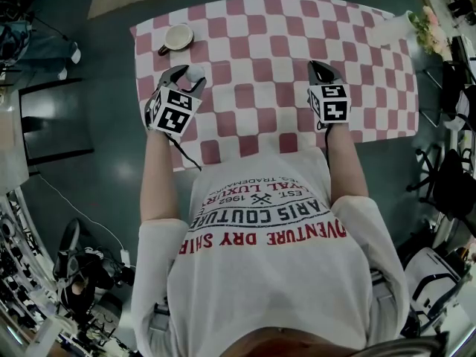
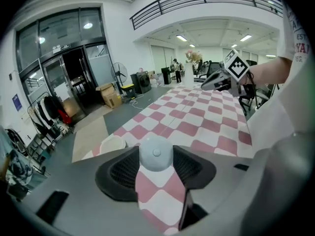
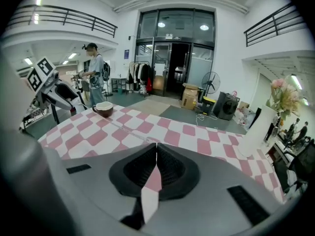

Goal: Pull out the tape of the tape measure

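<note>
A small round pale tape measure (image 1: 195, 73) sits between the jaws of my left gripper (image 1: 186, 75), over the left part of the pink-and-white checked table (image 1: 282, 36). In the left gripper view the round case (image 2: 156, 153) with a centre button fills the gap between the two black pads, which hold it on both sides. No tape shows outside the case. My right gripper (image 1: 320, 70) hovers over the right part of the table, jaws shut with nothing between them (image 3: 156, 146). It also shows in the left gripper view (image 2: 216, 80).
A brown cup (image 1: 177, 37) with a pale inside stands at the table's far left corner. A white vase with flowers (image 1: 398, 27) stands at the far right corner. Chairs and equipment surround the table, and a person stands beyond the cup (image 3: 96, 77).
</note>
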`<action>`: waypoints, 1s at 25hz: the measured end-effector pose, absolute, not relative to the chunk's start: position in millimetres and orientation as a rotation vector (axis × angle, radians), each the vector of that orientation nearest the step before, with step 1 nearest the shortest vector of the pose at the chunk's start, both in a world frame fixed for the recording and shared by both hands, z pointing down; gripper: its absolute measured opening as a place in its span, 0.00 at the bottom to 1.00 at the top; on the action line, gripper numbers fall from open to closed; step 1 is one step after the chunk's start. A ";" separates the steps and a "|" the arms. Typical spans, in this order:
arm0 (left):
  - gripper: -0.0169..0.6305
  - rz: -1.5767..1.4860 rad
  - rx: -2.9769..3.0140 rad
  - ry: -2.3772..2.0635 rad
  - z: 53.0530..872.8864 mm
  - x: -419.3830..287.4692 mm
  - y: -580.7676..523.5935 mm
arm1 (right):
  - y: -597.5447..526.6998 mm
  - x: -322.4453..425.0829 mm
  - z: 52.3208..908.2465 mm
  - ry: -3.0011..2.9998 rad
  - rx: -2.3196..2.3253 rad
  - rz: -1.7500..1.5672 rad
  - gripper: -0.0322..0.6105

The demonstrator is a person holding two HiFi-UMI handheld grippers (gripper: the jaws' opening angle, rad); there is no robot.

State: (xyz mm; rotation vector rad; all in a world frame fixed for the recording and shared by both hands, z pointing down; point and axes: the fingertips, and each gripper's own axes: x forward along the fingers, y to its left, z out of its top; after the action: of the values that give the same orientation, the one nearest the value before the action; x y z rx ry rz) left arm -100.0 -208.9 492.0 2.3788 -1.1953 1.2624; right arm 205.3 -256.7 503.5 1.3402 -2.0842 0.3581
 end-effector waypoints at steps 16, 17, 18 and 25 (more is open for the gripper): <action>0.38 1.214 2.342 -1.271 494.3 -118.2 -206.9 | -261.0 234.3 508.1 -2.030 1.413 0.388 0.10; 0.38 1.213 2.342 -1.268 495.2 -117.0 -206.1 | -261.0 235.9 508.9 -2.020 1.419 0.389 0.10; 0.38 1.207 2.343 -1.265 496.3 -115.8 -205.6 | -261.0 237.8 509.7 -2.009 1.425 0.390 0.10; 0.38 1.021 2.284 -1.301 501.1 -119.2 -207.3 | -264.1 263.5 514.2 -1.927 1.491 0.389 0.10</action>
State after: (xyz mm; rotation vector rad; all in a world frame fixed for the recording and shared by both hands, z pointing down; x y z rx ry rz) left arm -119.2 -207.3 501.1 2.2844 -1.3009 1.0213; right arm 263.5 -264.1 514.2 1.4906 -1.9267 0.3888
